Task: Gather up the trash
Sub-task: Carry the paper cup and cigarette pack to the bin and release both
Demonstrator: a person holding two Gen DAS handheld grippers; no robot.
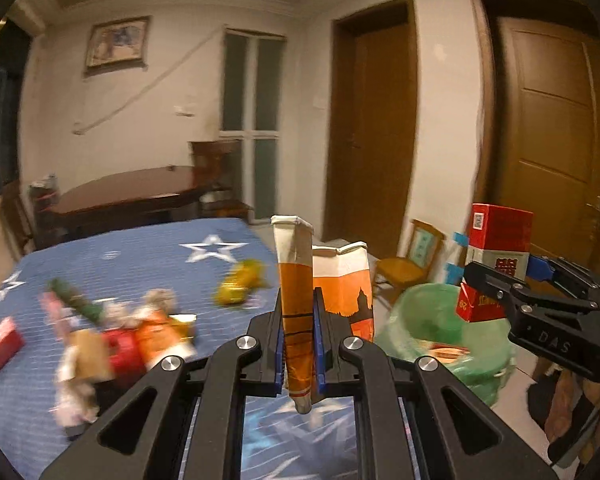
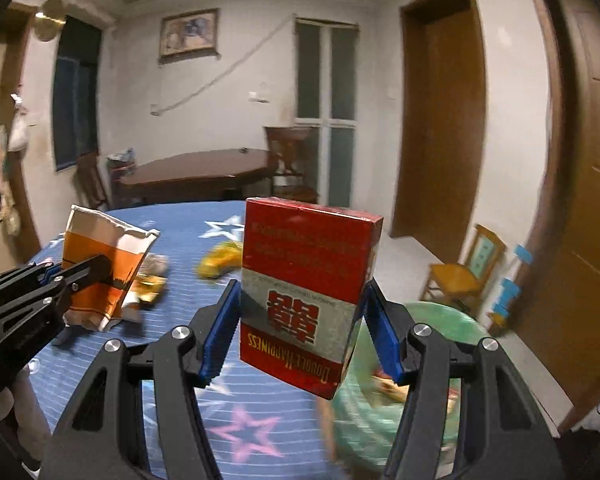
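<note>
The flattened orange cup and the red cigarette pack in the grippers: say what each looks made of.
The flattened orange cup: thin coated paper, apparently; it is pressed flat between the left gripper pads, with a rolled white rim and a sharp crease. The red cigarette pack: printed card, slightly glossy; straight edges and crisp corners hold under the right gripper. Whether film wraps it cannot be told.

A dark wooden table (image 2: 196, 172) is standing beyond the star-patterned blue bedspread (image 2: 180, 236), with a framed picture (image 2: 189, 34) hanging above. A small yellow chair (image 2: 460, 276) is sitting near the brown door (image 2: 440, 112)
</note>
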